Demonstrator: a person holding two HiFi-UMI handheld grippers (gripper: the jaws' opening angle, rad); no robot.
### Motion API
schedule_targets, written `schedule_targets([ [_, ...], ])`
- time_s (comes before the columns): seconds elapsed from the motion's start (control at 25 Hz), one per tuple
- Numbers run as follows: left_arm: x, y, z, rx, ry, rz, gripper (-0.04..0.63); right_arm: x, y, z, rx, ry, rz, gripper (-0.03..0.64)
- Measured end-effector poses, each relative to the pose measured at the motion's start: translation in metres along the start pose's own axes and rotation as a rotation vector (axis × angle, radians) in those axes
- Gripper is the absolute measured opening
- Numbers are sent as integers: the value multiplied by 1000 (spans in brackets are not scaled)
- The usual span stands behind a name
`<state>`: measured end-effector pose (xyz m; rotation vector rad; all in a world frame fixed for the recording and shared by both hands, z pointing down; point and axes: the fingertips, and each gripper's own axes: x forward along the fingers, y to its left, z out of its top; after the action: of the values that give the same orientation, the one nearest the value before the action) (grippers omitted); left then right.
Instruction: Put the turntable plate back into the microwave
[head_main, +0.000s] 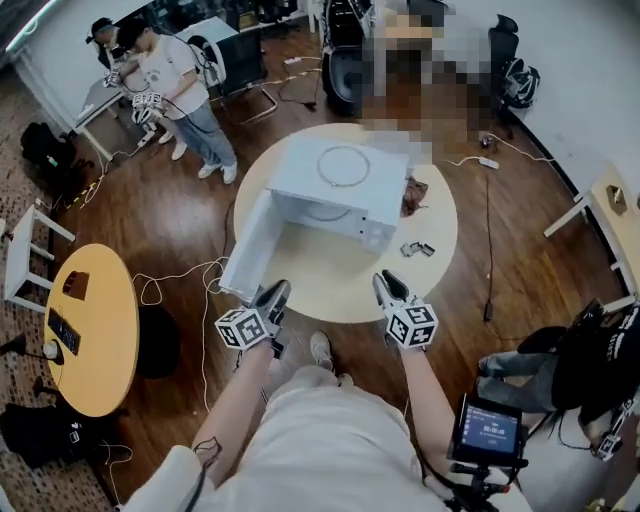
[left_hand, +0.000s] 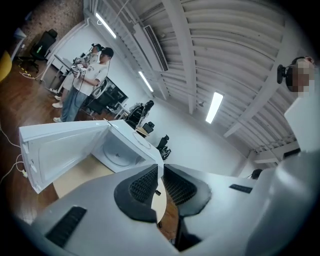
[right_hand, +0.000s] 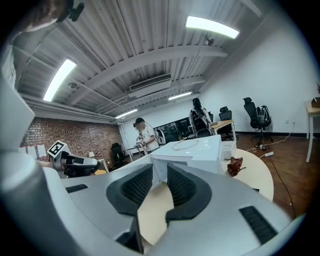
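**A:** Two grippers are showing in the head view. The left gripper (head_main: 274, 293) and the right gripper (head_main: 390, 287) are hovering over the near edge of the round surface (head_main: 330, 290), both facing the microwave (head_main: 335, 195). Its door (head_main: 250, 245) is hanging wide open to the left.

**B:** And the turntable plate?

**A:** The turntable plate (head_main: 343, 166) is lying flat on the microwave's roof. It is showing only as a pale ring, so I am reading it as clear glass.

**B:** What is the left gripper view giving?

**A:** The jaws are standing slightly apart and gripping nothing. Beyond them the cavity (left_hand: 117, 152) is sitting open, with a round recess in its floor and no plate in it.

**B:** And the right gripper view?

**A:** These jaws are also parted a little and empty, with the surface showing through the gap. The plate (right_hand: 192, 145) is resting on the roof beyond them.

**B:** How is it going to handle?

**A:** I am judging it stiff, fairly heavy, slick and breakable. Lying flat against the roof, it is offering only its rim. I am leaning toward pinching that rim on opposite sides, one gripper each, and keeping it level. A one-sided hold on smooth glass is risking a slip.
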<state>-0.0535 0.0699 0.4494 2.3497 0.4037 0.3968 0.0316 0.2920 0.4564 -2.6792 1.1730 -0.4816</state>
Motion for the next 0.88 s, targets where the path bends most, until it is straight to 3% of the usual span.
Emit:
schedule_targets([
  [0.16,-52,-4,-3,-10,-39,-47,46,-16,44,-16,13,4,19,69],
  [0.36,-81,-21,3,11,-85,-77,46,-23,57,-8,26,-9,60,69],
  [0.6,-99,-32,15,143,-75,-77,46,-23,70,1,54,-13,119,132],
  [0.76,-92,-31,16,257,1,-82,46,-23,76,3,57,-17,103,132],
  [0.88,-81,-21,27,286,31,-101,46,-18,76,2,55,-18,66,132],
])
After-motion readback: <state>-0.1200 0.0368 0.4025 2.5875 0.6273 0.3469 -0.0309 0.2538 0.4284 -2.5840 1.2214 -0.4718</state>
